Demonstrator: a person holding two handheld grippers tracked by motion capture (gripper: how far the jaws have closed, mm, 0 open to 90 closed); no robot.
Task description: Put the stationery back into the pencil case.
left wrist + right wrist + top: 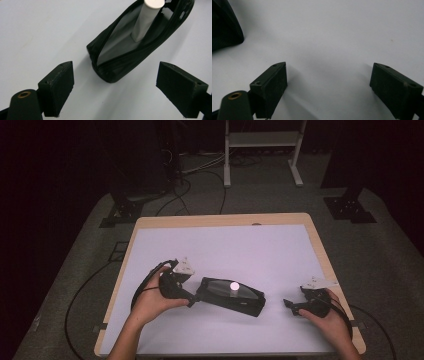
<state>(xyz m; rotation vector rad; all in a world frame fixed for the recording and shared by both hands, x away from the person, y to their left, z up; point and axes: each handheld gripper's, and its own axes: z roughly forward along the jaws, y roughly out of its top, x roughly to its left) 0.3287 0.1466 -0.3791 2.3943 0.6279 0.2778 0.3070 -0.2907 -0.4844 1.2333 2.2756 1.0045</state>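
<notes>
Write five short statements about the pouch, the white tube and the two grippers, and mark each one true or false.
1. The black pouch lies unzipped on the white table cover. True.
2. A white tube stands out of the pouch opening. True.
3. The left gripper is clamped on the end of the pouch. False: its fingers stand wide apart, short of the pouch, with nothing between them.
4. The right gripper holds the white tube. False: its fingers are open over bare cover, away from the pouch.
5. In the high view, the pouch lies between the two grippers. True.
</notes>
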